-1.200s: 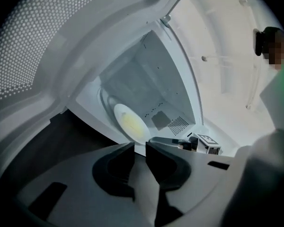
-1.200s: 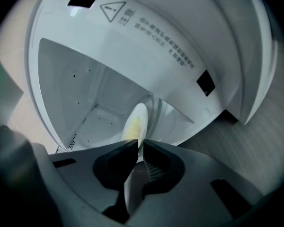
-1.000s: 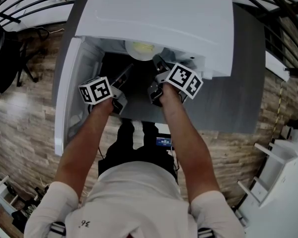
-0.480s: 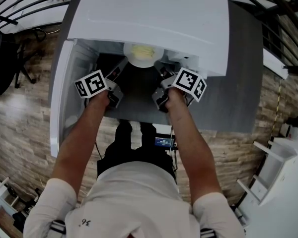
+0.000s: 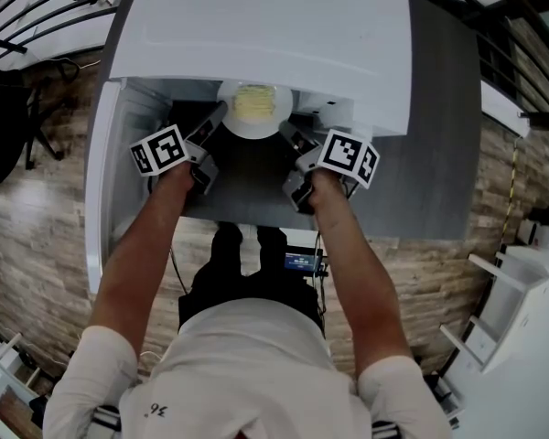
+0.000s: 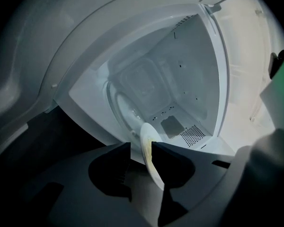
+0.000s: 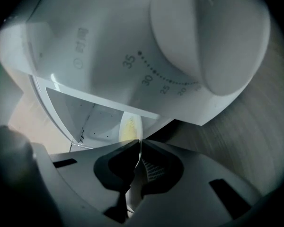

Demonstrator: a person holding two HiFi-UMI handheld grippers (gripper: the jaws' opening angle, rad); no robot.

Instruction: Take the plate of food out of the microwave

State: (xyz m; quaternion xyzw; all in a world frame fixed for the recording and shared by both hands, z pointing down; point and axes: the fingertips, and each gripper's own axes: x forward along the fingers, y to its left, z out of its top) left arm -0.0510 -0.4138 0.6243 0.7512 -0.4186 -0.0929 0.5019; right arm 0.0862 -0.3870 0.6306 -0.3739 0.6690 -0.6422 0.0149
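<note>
White shirt (image 5: 247,373) nearest the head camera, with two bare forearms stretched forward from it over dark trousers and wood-plank floor (image 5: 37,236). Beyond the forearms, a hand on each tool, each with a marker cube on top. Left claw (image 6: 141,147) pinching the near rim of the plate (image 6: 155,173), seen edge-on in the left gripper view as a thin white disc between the two dark jaws, touching one jaw, with a narrow gap showing at the other. Right claw (image 7: 138,144) pressed nearly together on the opposite rim of the same plate, only a sliver of white edge visible between its jaws. Plate held between the two claws at the mouth of the microwave (image 5: 265,26), about half of it out from under the front edge of the white top in the head view, the rest beneath that edge. Pale yellow food (image 5: 253,104) on the plate's middle. Past the plate in the left gripper view, a white cavity (image 6: 180,74) with a round turntable (image 6: 125,103) on its floor and small perforations in one wall. Door (image 5: 96,181) swung open at the left of the head view. Large round timer dial (image 7: 208,37) close above the right claw, with 35, 30 and 25 printed beside it. Grey desk (image 5: 439,163) under the microwave, running off to the right. Farther out, white furniture at the lower right corner and dark railings along the top.
</note>
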